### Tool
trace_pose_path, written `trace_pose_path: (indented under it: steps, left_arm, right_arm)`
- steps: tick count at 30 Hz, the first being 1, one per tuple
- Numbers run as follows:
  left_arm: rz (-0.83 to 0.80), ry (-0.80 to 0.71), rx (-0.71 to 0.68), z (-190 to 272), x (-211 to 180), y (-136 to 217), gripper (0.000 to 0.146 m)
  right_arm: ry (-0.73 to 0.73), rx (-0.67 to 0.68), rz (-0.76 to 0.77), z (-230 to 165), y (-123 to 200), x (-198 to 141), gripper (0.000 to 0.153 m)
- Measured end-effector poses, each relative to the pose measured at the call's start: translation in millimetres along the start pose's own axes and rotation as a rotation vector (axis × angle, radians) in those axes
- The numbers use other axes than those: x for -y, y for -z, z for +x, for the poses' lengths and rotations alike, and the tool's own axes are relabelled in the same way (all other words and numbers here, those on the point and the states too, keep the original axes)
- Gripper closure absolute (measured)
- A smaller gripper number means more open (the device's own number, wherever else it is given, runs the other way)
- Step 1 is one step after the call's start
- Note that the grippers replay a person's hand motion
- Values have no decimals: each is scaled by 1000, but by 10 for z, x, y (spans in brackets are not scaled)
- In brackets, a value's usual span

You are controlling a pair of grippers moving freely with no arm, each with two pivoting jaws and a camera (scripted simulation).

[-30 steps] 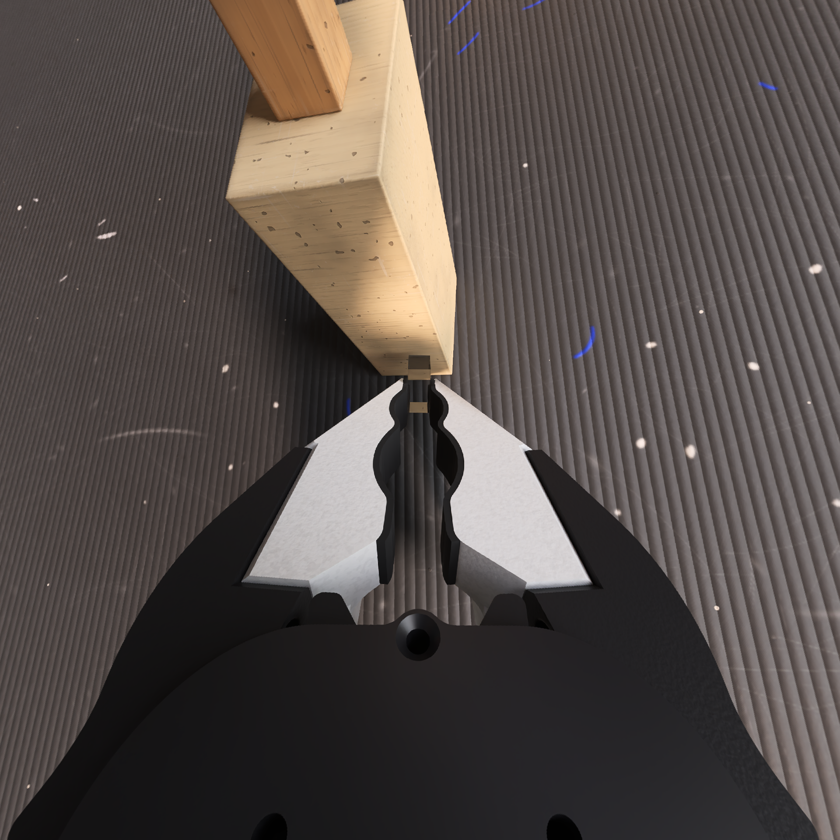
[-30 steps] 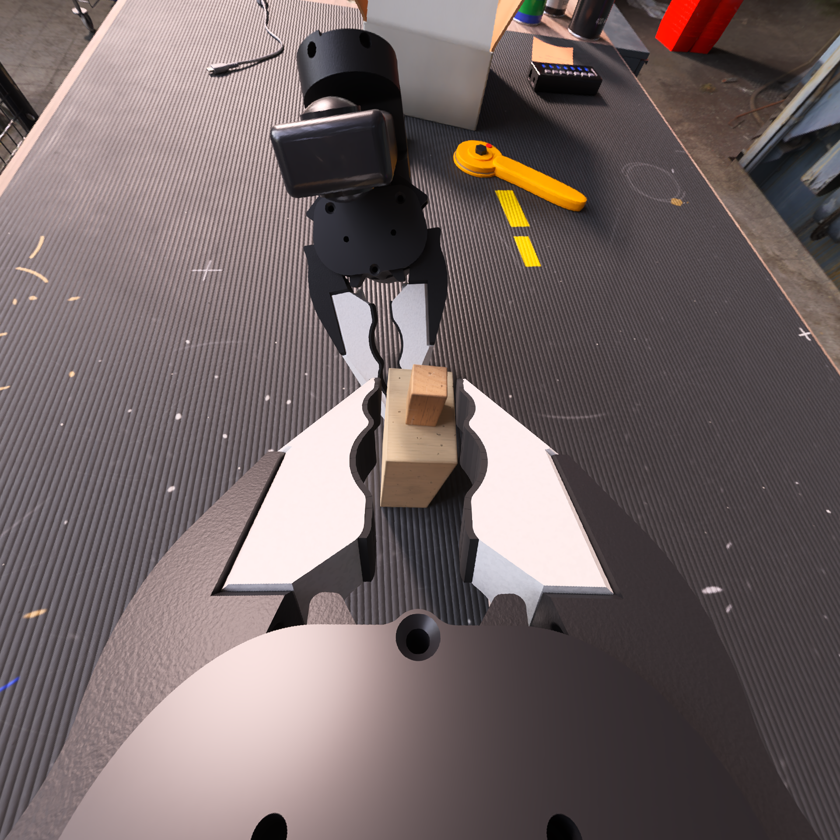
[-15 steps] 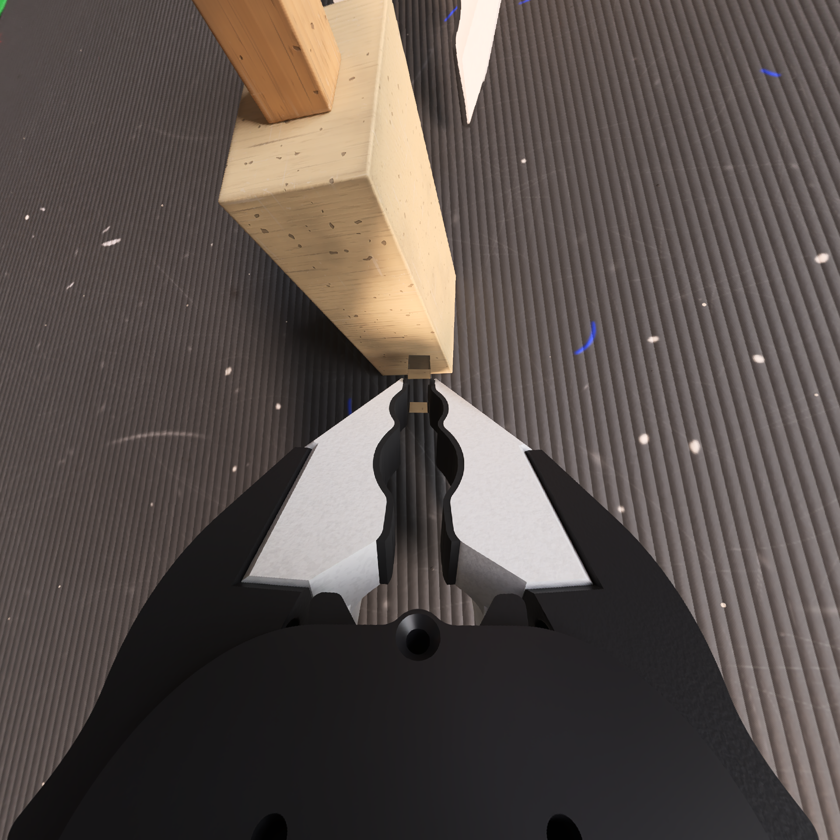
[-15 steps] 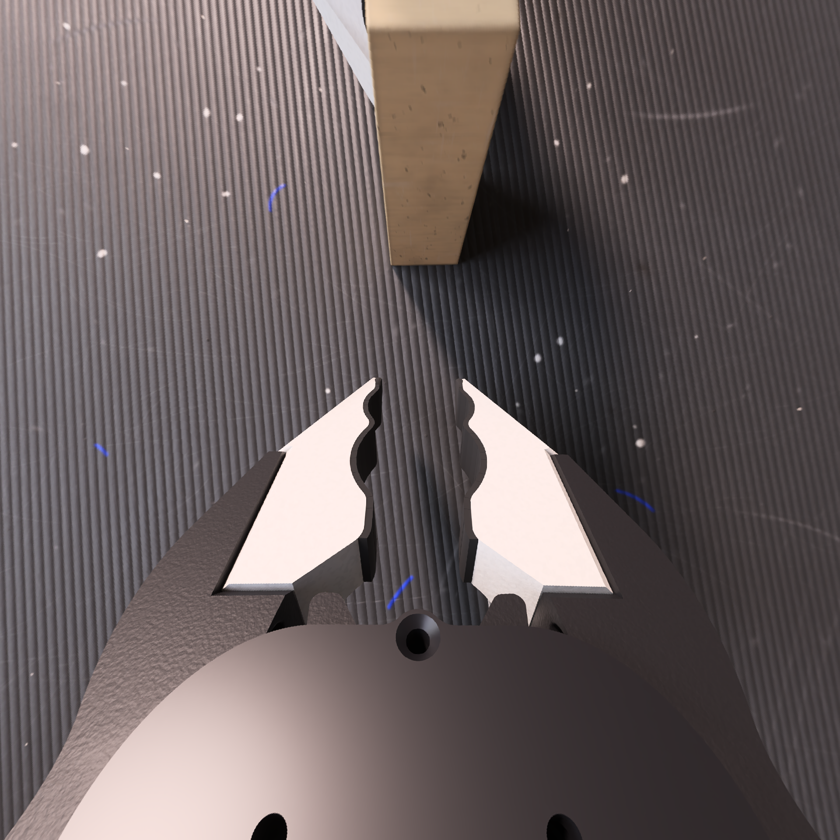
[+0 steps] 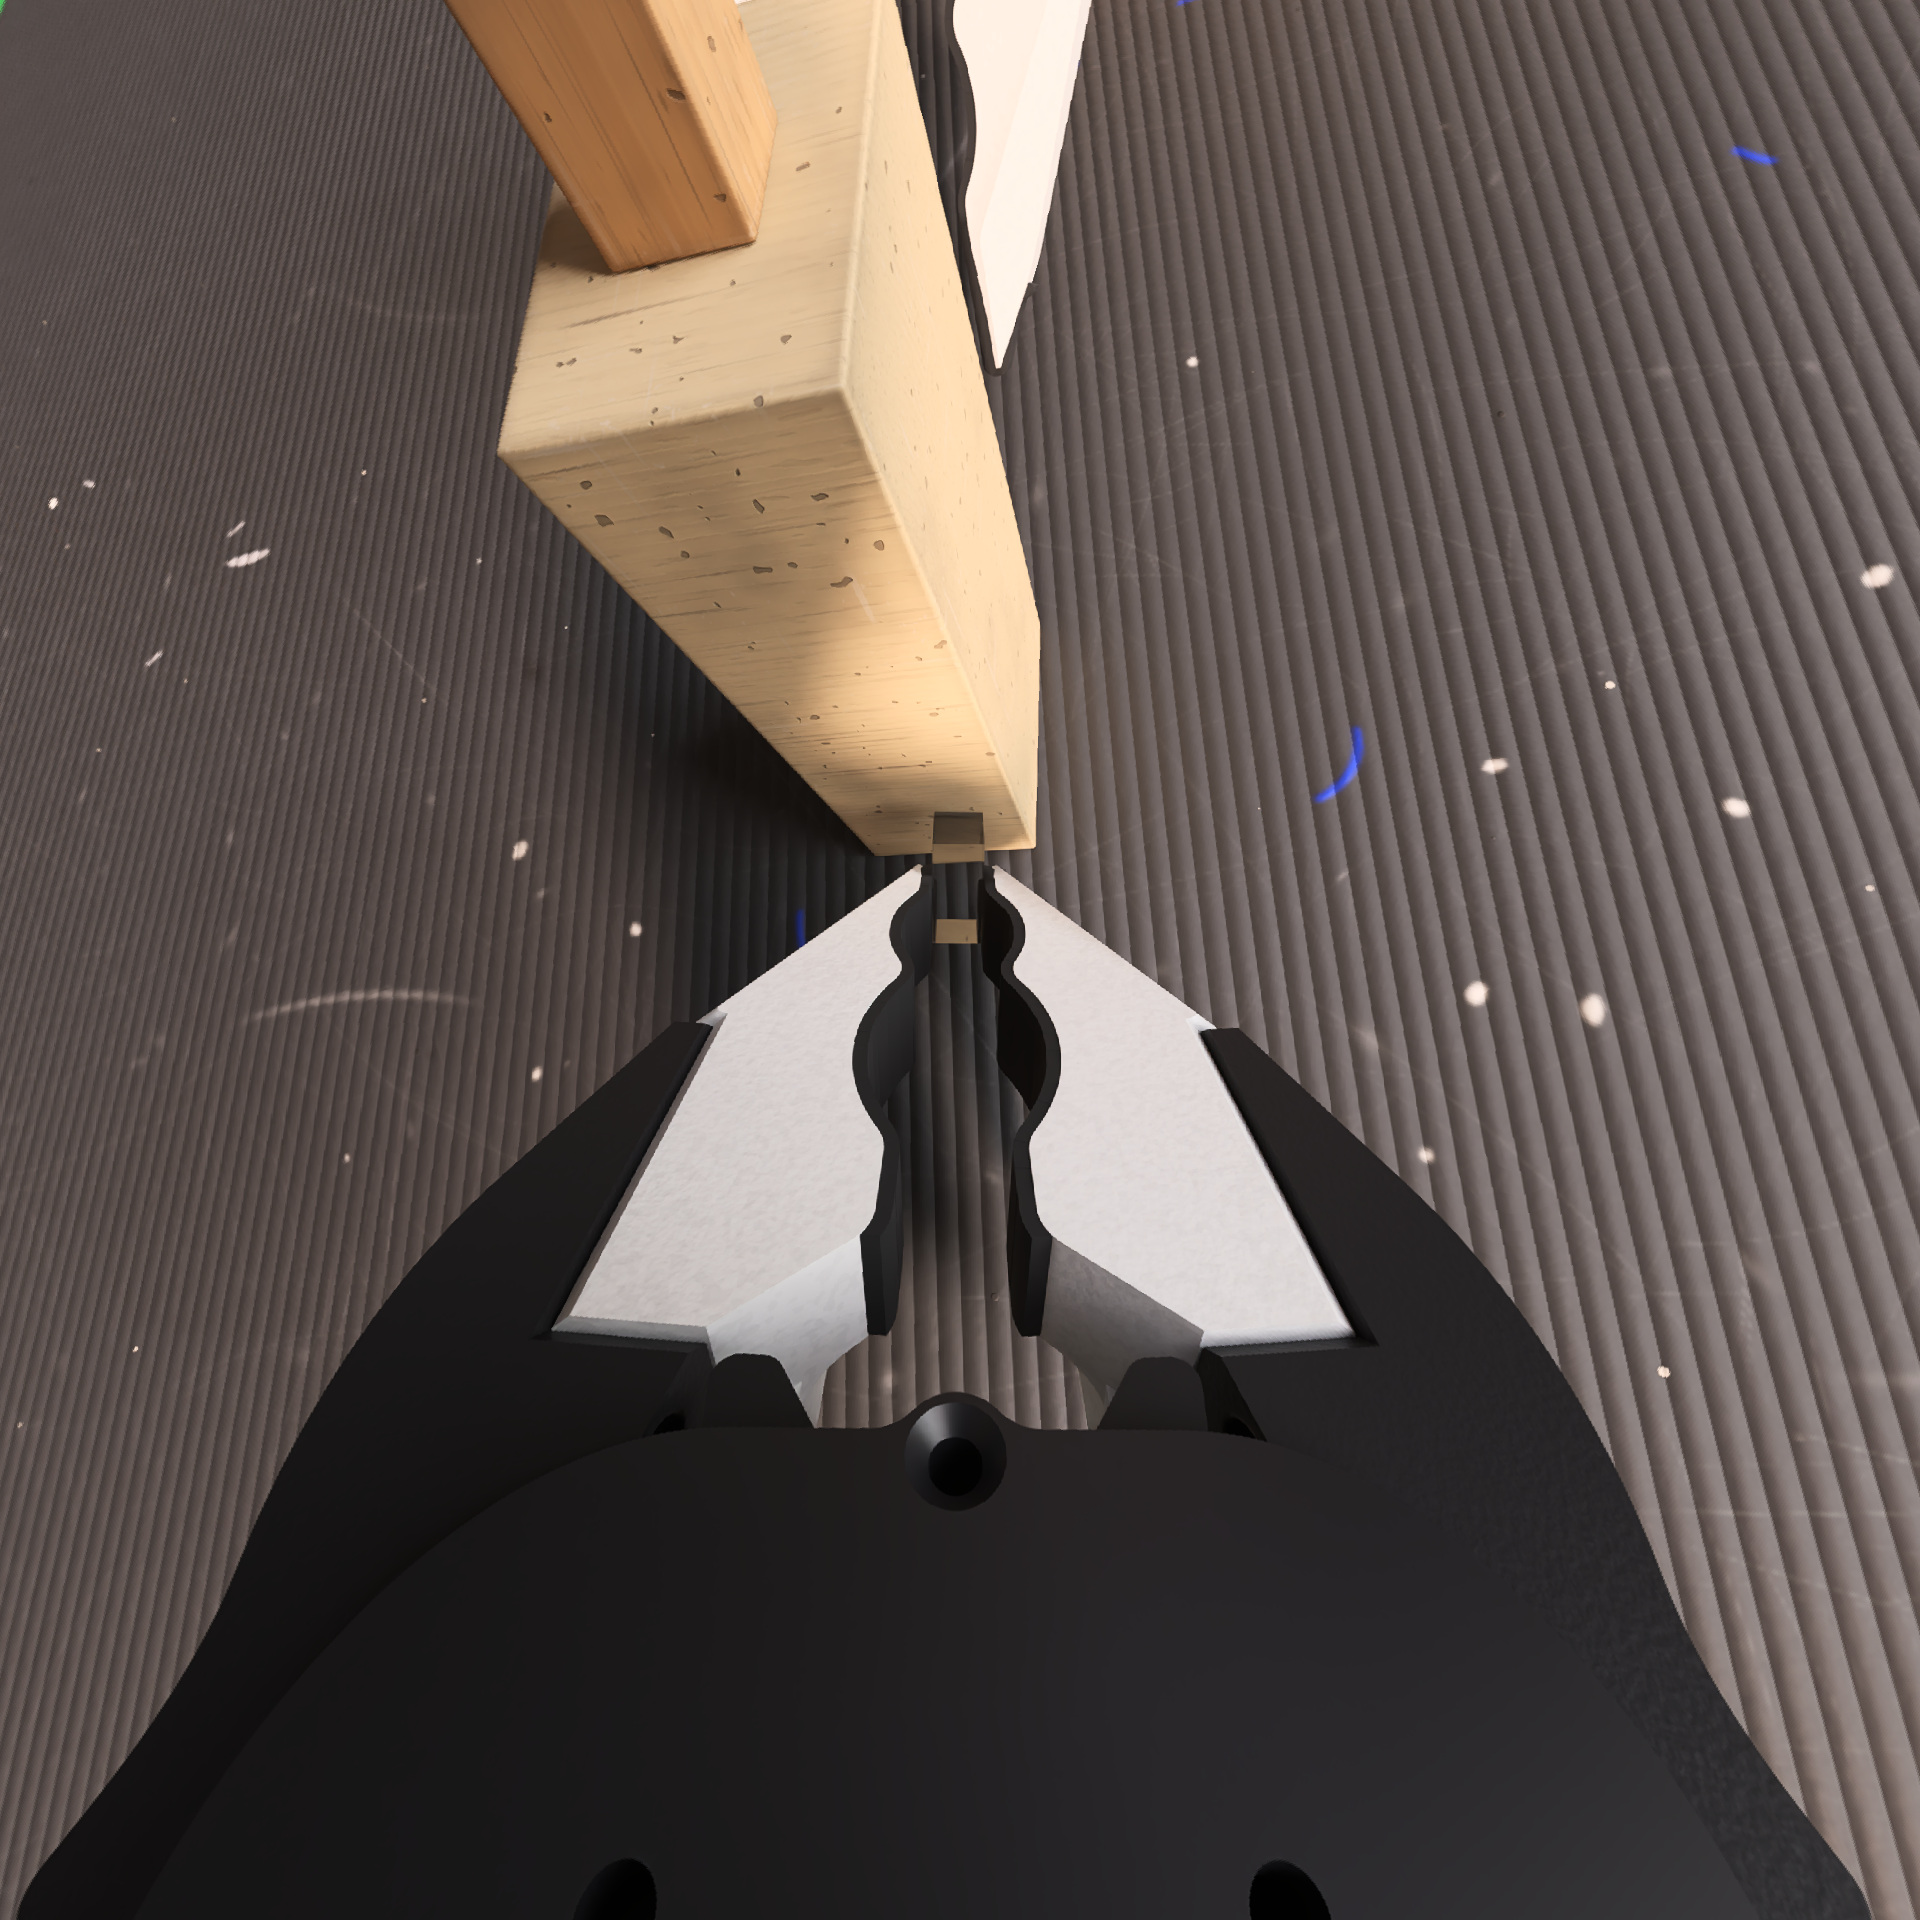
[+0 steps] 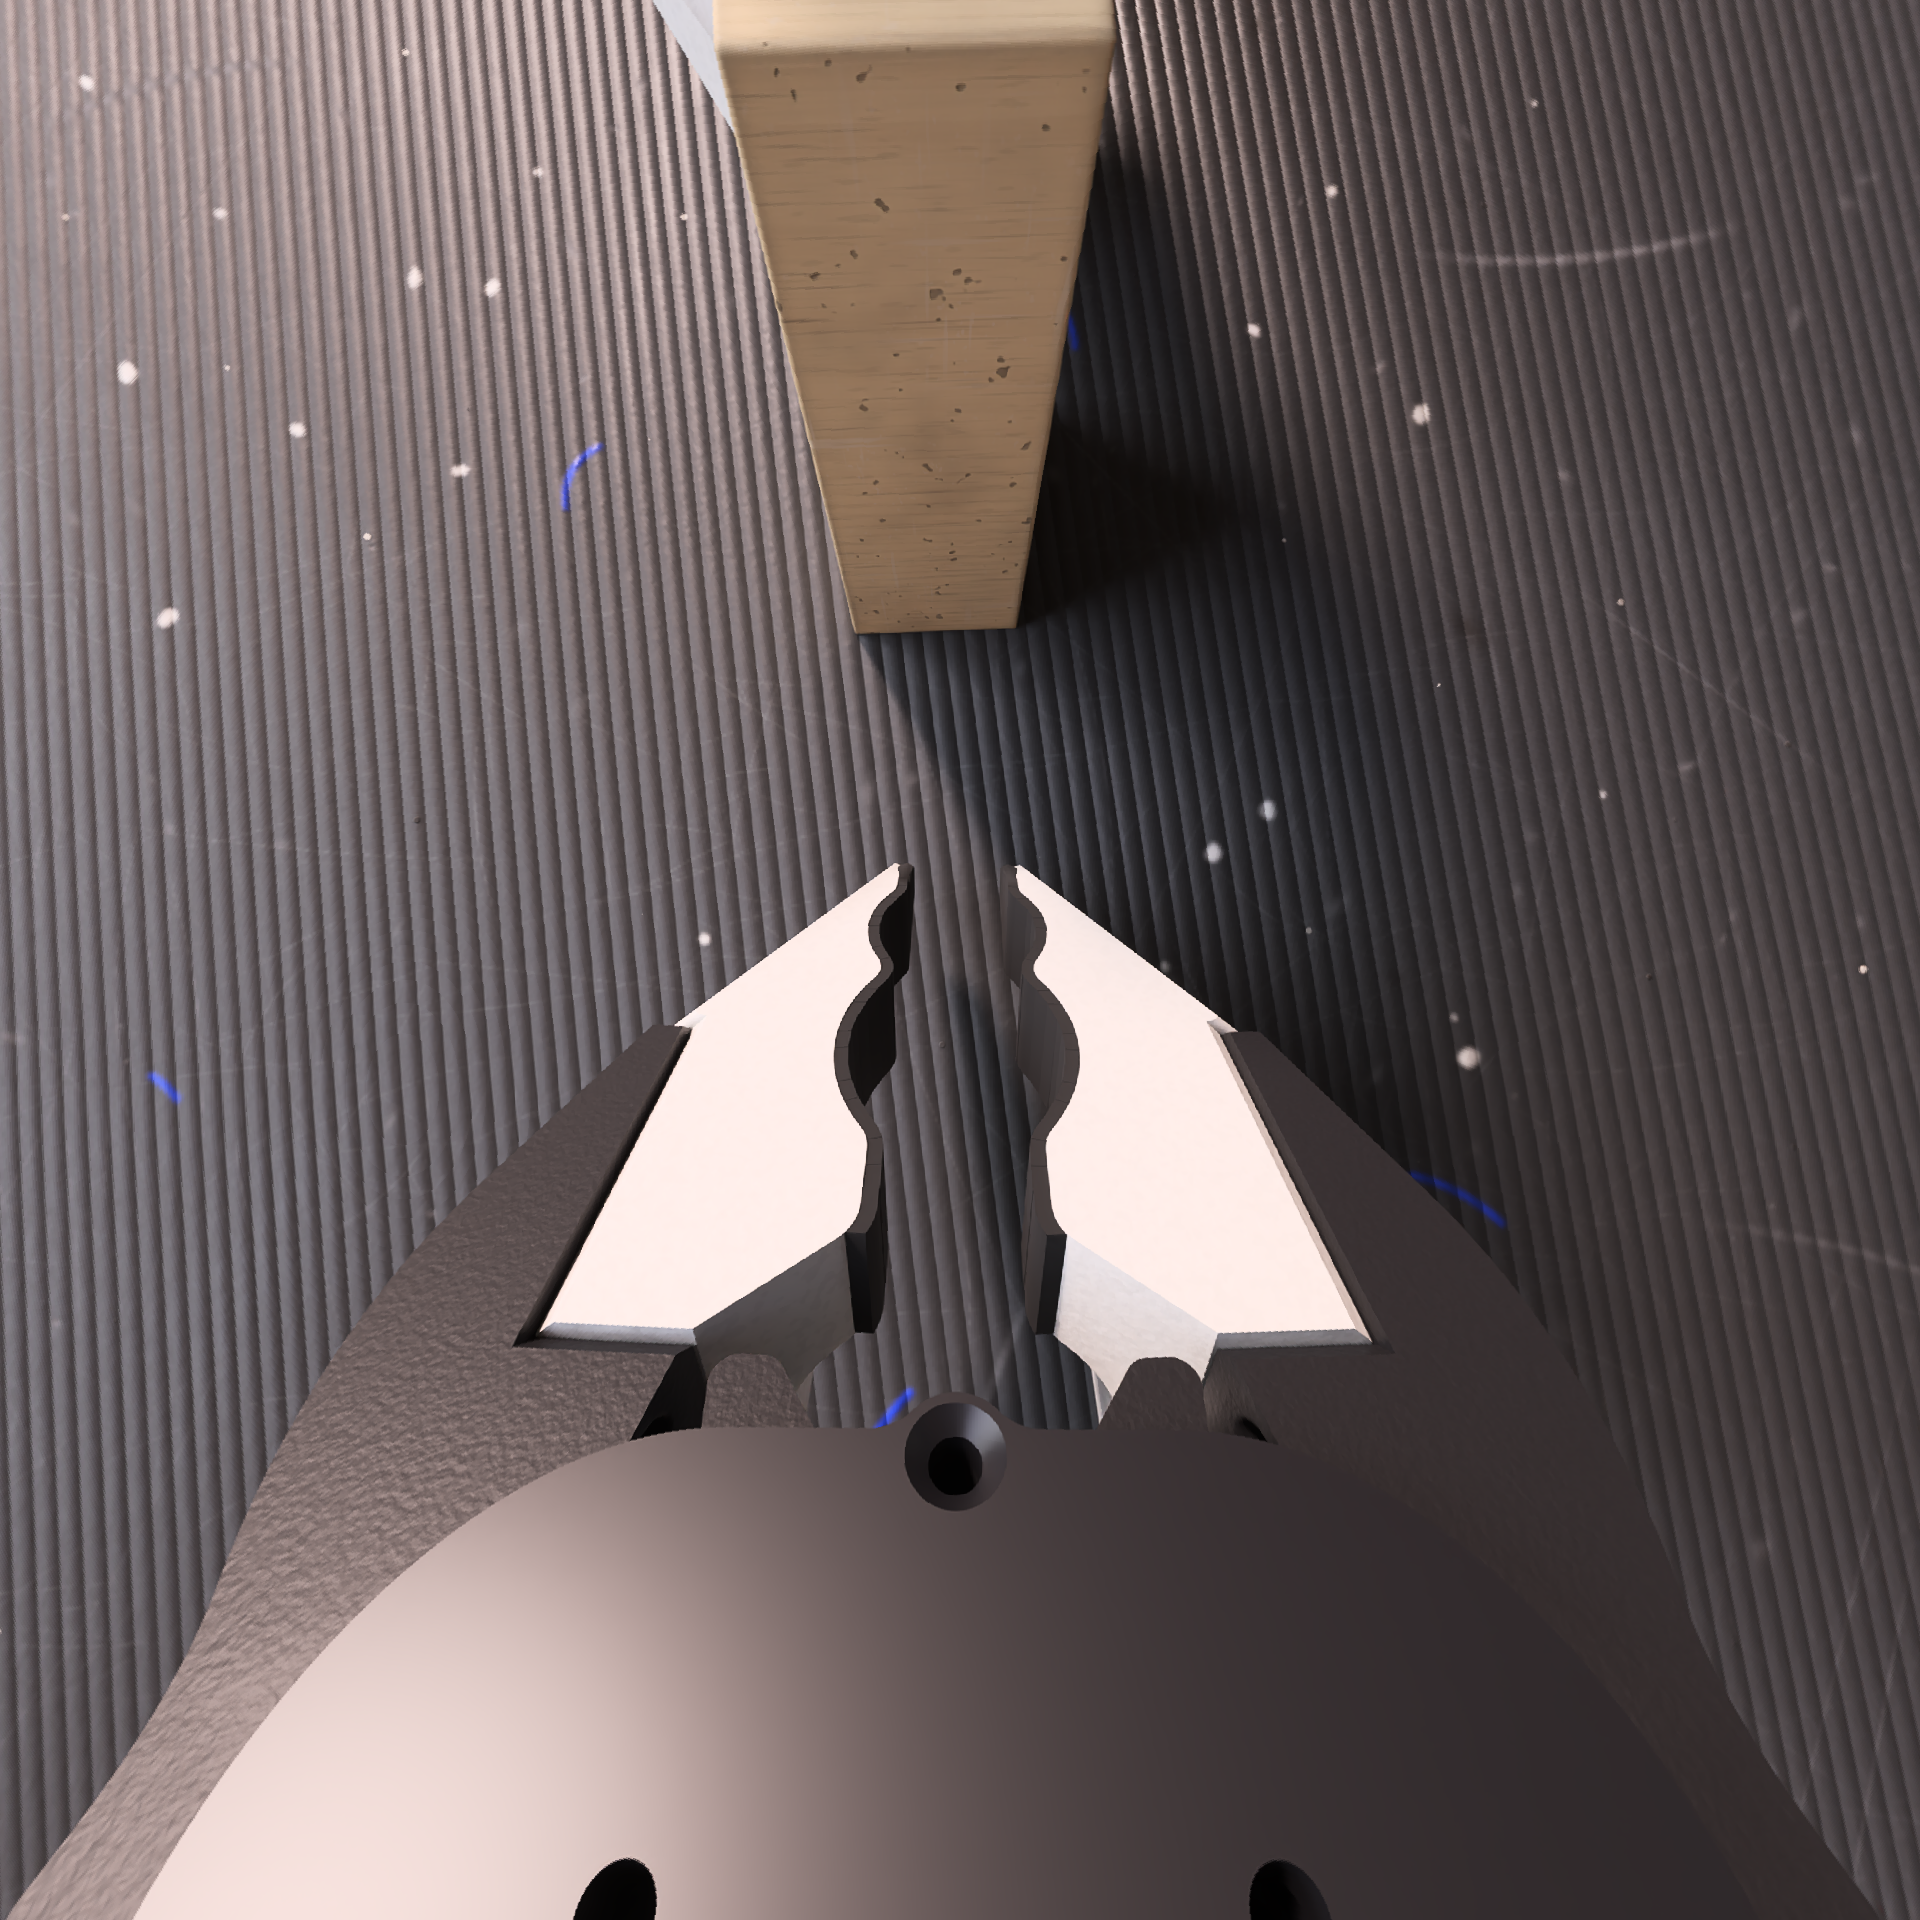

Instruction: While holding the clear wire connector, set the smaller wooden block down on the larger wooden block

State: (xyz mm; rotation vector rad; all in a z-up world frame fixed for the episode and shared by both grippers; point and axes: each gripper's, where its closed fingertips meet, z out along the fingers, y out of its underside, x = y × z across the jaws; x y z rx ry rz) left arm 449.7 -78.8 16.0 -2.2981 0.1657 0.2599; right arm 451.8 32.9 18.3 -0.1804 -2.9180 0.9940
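Resting on the larger wooden block (image 5: 727,436) at its far end, the smaller wooden block (image 5: 634,114) is seen standing on end, long axis roughly upright with a slight lean to the left, top cut off by the frame. Larger block lies flat on the table (image 5: 1455,520), long axis running near to far, near end just ahead of the left gripper (image 5: 957,871). Left jaws are nearly closed on the clear wire connector (image 5: 957,837), seen only as a small tan-tinted piece between the tips. Right gripper (image 6: 959,871) jaws are slightly parted and empty, well apart from the block's end face.

Risks, as judged:
- tall narrow block likely tipped if the base is bumped by either gripper
- right gripper's finger (image 5: 1013,156) sits just beside the base's right side
- connector touching or almost touching the base; a forward nudge could shift the stack or dislodge the connector
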Motion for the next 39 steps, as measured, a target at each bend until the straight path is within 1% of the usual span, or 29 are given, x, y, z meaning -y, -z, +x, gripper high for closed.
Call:
trace_pose_path:
  steps: [2, 6, 9, 15, 24, 28, 35, 39]
  left_arm:
    - [-1, 0, 0, 0, -2, -1, 139]
    - [-2, -4, 4, -1, 0, 0, 138]
    - [-2, -5, 3, -1, 0, 0, 138]
    - [-3, -7, 3, -1, 2, 0, 138]
    - [-5, -10, 3, 1, 4, 0, 138]
    - [-4, -8, 0, 1, 4, 0, 139]
    - [-4, -13, 1, 2, 6, 0, 138]
    - [-3, -13, 2, 2, 6, 0, 138]
  right_arm:
    - [9, 4, 7, -8, -9, 4, 136]
    - [12, 6, -3, -4, -14, -22, 127]
    - [19, -4, 9, 4, 16, -20, 125]
    - [20, -4, 5, -16, -14, -2, 126]
    - [44, -35, -43, -10, -53, 7, 136]
    - [62, -42, -66, -7, -58, 2, 136]
    - [64, -10, -117, -2, -66, 2, 135]
    - [90, -42, -144, 17, -53, 10, 131]
